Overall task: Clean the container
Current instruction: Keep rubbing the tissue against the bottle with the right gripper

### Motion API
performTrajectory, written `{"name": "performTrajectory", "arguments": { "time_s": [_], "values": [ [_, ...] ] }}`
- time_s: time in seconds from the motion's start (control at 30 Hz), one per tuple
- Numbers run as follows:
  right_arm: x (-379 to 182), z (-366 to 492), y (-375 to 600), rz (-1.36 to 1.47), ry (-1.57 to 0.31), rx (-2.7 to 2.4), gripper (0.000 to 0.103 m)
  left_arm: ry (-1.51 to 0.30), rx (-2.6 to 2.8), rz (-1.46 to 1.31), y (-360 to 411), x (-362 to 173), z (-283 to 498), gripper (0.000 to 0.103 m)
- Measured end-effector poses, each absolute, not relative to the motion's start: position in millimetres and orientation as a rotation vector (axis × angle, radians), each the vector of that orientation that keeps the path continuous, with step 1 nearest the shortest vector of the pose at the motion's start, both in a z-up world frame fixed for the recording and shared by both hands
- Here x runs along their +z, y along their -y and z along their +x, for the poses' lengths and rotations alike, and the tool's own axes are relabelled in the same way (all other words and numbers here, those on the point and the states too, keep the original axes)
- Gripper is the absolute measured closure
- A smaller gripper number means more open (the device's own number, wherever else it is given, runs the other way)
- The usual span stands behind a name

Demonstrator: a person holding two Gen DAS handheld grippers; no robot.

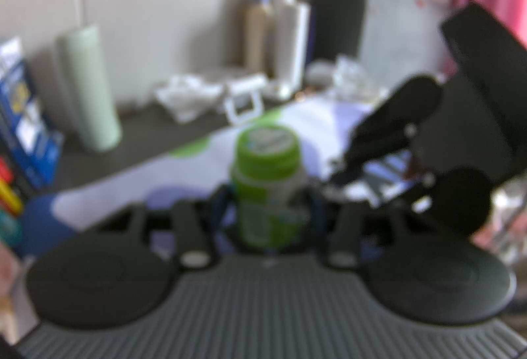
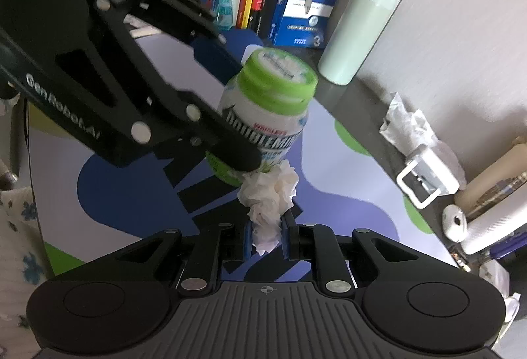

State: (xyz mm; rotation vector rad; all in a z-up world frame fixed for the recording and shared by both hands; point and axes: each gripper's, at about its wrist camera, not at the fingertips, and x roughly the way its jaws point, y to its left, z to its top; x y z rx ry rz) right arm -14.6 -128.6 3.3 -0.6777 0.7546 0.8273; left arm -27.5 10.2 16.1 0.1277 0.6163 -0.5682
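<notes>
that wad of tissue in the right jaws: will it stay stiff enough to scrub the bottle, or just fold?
Likely folds: the tissue wad is crumpled, loose paper, pinched only at its lower end by the right gripper. Its free top bulges against the bottle, so expect it to squash rather than push. Probably very light; the bottle, clamped by the left gripper, shouldn't shift.
</notes>
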Motion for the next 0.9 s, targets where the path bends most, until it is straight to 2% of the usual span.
{"name": "performTrajectory", "arguments": {
  "time_s": [0.9],
  "values": [
    [45, -17, 138, -0.658, -0.638, 0.797, 0.087, -0.624, -0.578, 0.138, -5, 14, -29, 0.055]
  ]
}}
